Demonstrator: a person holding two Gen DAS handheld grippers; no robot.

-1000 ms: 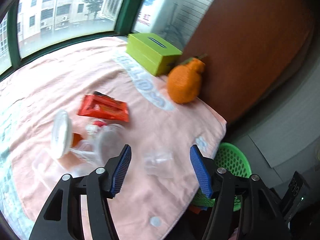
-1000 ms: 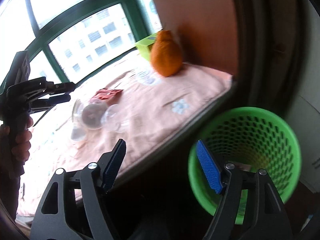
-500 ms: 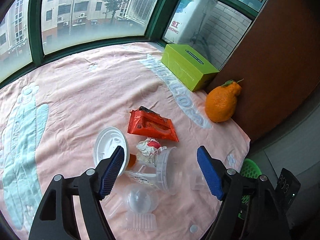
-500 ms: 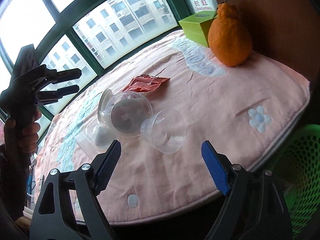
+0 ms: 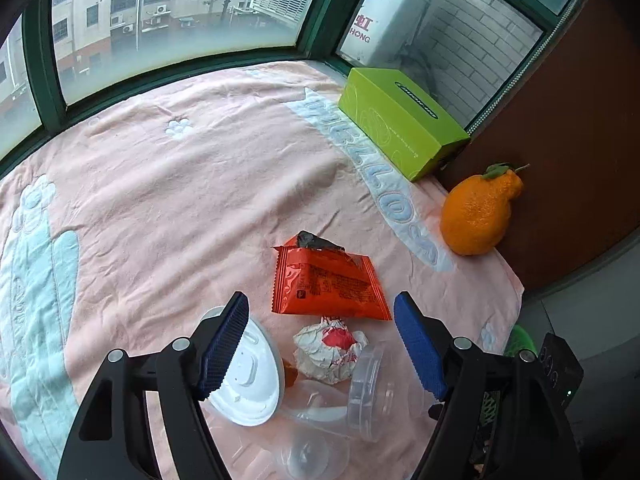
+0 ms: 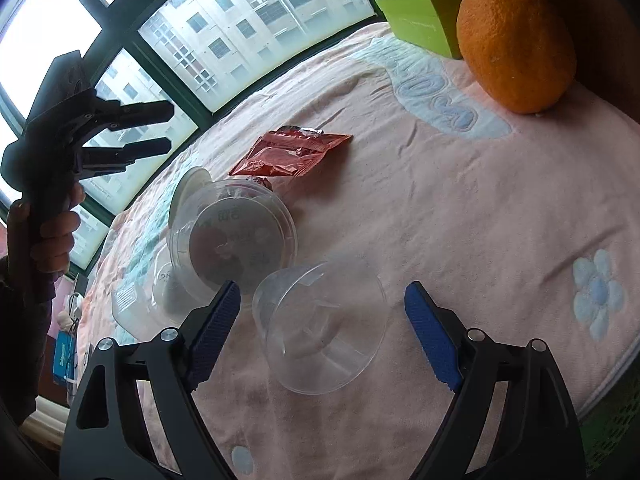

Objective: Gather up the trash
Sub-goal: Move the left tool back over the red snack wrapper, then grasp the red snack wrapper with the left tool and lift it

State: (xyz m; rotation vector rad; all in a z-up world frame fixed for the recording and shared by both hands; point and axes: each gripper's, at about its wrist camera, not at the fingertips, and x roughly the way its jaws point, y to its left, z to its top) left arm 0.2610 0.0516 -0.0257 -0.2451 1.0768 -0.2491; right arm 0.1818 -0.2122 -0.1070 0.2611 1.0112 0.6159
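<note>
Two tongs are in view, both with their blue pads spread wide and gripping nothing. The left tongs [image 5: 320, 344] hang over a cluster of litter on the pink towel [image 5: 180, 200] that covers the surface; in the right wrist view they show at the far left, raised above the towel in the person's left hand [image 6: 48, 232].

Going left to right in the left wrist view: a white plastic lid [image 5: 244, 376] lies tilted just behind the left pad, a crumpled white-and-red paper ball [image 5: 328, 346] sits between the pads, and a clear plastic tub [image 5: 368, 392] lies on its side touching the ball. A red snack wrapper [image 5: 328, 284] lies flat just beyond the ball, torn open at its far edge. Farther right stands a green tissue box [image 5: 400, 124] near the window, then a knobbly orange fruit [image 5: 476, 212] against the brown panel. A sliver of the green basket [image 5: 520, 340] shows below the towel's right edge.

The right tongs [image 6: 320, 332] frame a clear cup [image 6: 320, 324] lying on its side between the pads, with neither pad touching it. The tub lies just left of and behind the cup, the wrapper farther back, and the fruit at the far upper right.
</note>
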